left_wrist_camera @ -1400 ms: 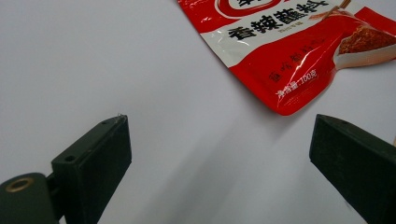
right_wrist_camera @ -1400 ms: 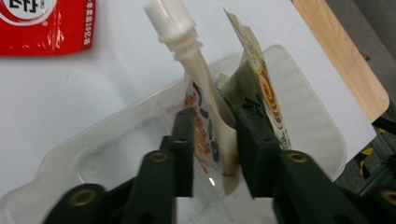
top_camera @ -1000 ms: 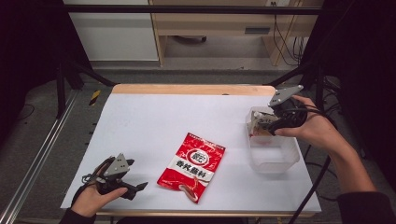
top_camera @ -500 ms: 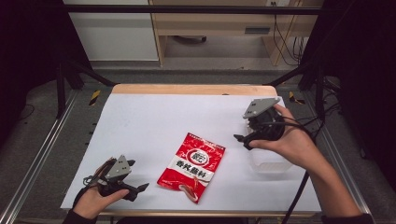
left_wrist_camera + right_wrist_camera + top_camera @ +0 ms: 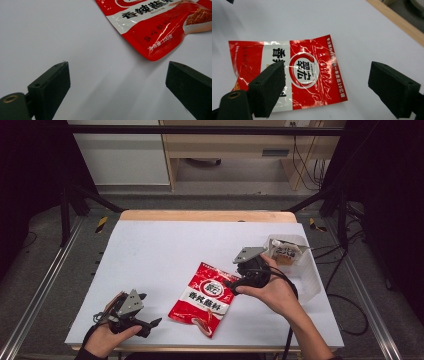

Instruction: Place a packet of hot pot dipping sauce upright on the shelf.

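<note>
Red seasoning pouch [image 5: 204, 298] flat on white worktop [image 5: 165, 250], right gripper [image 5: 235, 282] above its upper edge, fingers [image 5: 268, 88] spread wide, having just been opening, nothing between them, pouch untouched. Slick, thin film lying flat: likely to slide or buckle instead of lifting if pinched from above. Left gripper [image 5: 150, 325] near pouch's lower corner, fingers [image 5: 50, 83] wide apart, empty. Further right, clear tub [image 5: 312, 270] with what looks like another packet [image 5: 286, 252] inside.
</note>
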Motion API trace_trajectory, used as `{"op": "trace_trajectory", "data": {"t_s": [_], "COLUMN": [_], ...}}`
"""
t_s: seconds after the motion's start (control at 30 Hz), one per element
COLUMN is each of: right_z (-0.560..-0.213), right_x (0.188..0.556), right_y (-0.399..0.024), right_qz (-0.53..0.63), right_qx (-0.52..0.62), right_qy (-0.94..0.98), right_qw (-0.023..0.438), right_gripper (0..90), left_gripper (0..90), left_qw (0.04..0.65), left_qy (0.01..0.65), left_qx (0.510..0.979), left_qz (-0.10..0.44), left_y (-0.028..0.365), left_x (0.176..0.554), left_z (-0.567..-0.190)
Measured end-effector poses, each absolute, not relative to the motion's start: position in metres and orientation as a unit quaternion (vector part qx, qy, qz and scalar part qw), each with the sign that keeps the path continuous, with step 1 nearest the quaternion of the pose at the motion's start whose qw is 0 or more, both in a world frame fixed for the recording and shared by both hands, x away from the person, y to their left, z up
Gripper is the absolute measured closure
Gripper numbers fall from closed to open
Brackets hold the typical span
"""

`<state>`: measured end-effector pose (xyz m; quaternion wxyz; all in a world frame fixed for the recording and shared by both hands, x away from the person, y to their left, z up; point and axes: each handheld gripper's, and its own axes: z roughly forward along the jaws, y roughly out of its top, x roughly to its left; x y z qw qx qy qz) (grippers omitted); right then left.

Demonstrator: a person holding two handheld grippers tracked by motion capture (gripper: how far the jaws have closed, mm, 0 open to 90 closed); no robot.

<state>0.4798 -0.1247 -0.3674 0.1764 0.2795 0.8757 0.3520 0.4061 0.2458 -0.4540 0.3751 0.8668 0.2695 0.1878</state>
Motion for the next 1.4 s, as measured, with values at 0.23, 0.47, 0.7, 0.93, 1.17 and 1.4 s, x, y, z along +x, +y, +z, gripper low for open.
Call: {"op": "trace_trajectory", "data": {"t_s": [0.23,0.47,0.7,0.93,1.17,1.4], "right_z": [-0.396,-0.412,-0.426,-0.436,-0.442,-0.444], "right_x": [0.506,0.525,0.538,0.548,0.552,0.554], "right_y": [-0.122,-0.121,-0.117,-0.116,-0.118,-0.118], "right_qz": [0.324,0.304,0.274,0.259,0.244,0.243], "right_qx": [0.308,0.33,0.339,0.351,0.361,0.36], "right_qy": [0.883,0.886,0.894,0.896,0.898,0.899], "right_qw": [0.142,0.117,0.102,0.085,0.069,0.052], "right_gripper": [15.3,21.6,27.8,28.9,28.2,28.6], "left_gripper": [5.7,5.7,5.7,5.7,5.8,5.8], "left_qw": [0.378,0.38,0.377,0.374,0.375,0.374], "left_qy": [0.275,0.275,0.271,0.27,0.269,0.267], "left_qx": [0.863,0.863,0.866,0.868,0.868,0.869], "left_qz": [0.189,0.187,0.185,0.184,0.184,0.181], "left_y": [0.247,0.245,0.245,0.245,0.244,0.244], "left_x": [0.408,0.408,0.408,0.408,0.408,0.408], "left_z": [-0.455,-0.456,-0.456,-0.457,-0.457,-0.457]}}
